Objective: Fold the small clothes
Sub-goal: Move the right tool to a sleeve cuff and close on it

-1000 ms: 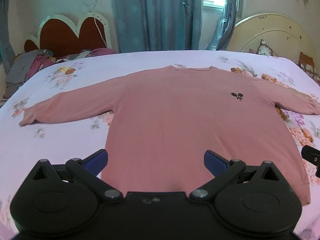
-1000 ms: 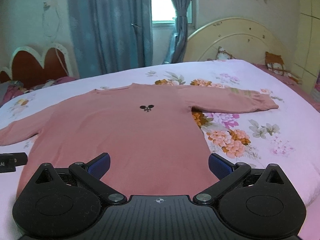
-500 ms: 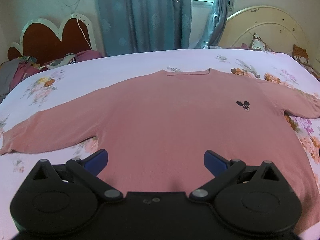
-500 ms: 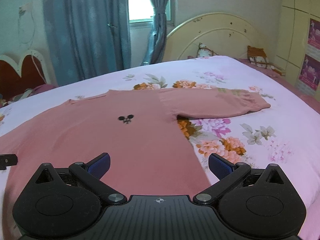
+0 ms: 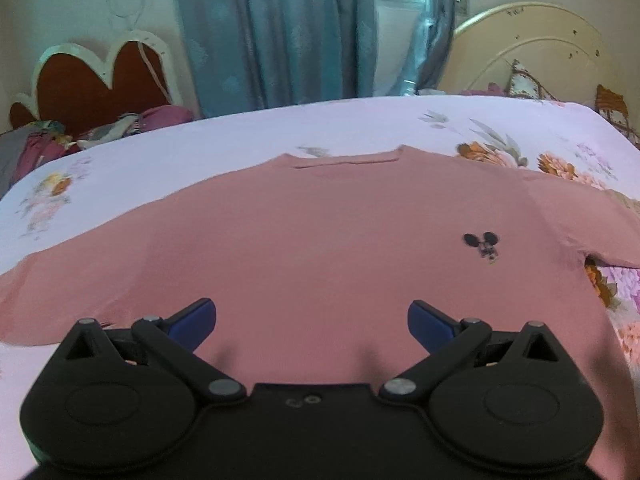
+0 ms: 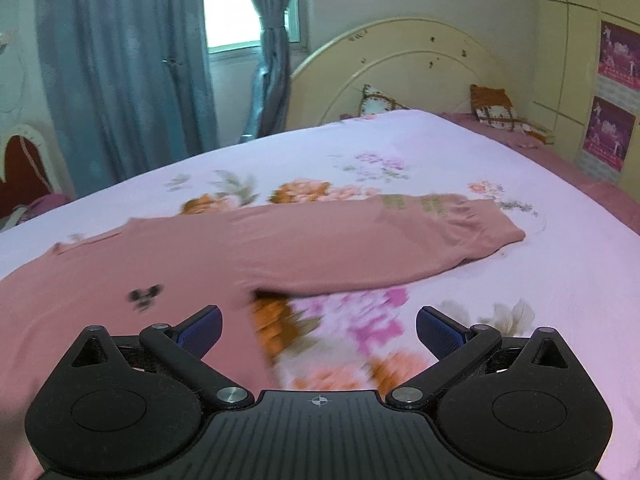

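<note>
A pink long-sleeved shirt [image 5: 320, 248] lies flat on the bed, front up, with a small black mouse print [image 5: 482, 245] on the chest and its collar [image 5: 346, 162] at the far side. My left gripper [image 5: 311, 322] hovers open over the shirt's lower body, nothing between its blue pads. In the right wrist view the shirt's right sleeve [image 6: 380, 240] stretches out to the right, cuff near the floral sheet. My right gripper [image 6: 319, 330] is open above the sheet just right of the shirt's side edge, below the armpit.
The bed carries a pale floral sheet [image 6: 520, 300]. A cream headboard [image 6: 400, 76] with cushions [image 6: 492, 108] stands at the right, a red heart-shaped headboard [image 5: 100, 80] with piled clothes [image 5: 36, 144] at the left. Blue curtains [image 5: 272, 32] hang behind.
Both grippers have moved forward and turned: the left now faces the shirt's middle with the left sleeve end out of view, and the right has swung rightward toward the right sleeve. Both stay open.
</note>
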The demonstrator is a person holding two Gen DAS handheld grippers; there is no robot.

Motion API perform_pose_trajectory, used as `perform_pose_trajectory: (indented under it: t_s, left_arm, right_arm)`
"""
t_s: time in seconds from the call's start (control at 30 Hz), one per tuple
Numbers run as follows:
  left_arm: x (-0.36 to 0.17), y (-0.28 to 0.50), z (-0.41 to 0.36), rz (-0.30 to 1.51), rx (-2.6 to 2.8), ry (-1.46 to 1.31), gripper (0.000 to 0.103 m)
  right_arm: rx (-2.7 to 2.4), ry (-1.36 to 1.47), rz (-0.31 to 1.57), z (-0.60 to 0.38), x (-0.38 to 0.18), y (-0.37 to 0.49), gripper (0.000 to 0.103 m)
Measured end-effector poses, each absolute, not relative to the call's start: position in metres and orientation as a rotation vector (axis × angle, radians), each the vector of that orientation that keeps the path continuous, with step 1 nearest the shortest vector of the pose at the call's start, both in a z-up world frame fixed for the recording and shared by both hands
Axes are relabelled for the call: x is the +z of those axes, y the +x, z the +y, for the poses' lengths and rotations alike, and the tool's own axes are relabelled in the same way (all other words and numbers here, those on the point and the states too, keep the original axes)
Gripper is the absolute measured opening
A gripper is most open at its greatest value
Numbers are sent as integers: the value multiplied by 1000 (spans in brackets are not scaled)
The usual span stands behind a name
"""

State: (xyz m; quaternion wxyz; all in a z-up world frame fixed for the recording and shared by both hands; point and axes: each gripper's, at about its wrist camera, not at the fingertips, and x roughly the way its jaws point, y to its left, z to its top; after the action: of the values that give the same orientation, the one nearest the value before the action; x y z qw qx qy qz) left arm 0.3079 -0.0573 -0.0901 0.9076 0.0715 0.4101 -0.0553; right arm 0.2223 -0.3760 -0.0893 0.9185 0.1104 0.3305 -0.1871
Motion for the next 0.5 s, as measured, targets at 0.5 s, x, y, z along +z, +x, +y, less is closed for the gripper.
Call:
perform_pose_trajectory:
  t_s: [0.5]
  left_arm:
    - [-131, 357, -148, 877, -132, 179, 99]
  right_arm:
    - [-580, 374, 759, -551, -150, 268, 71]
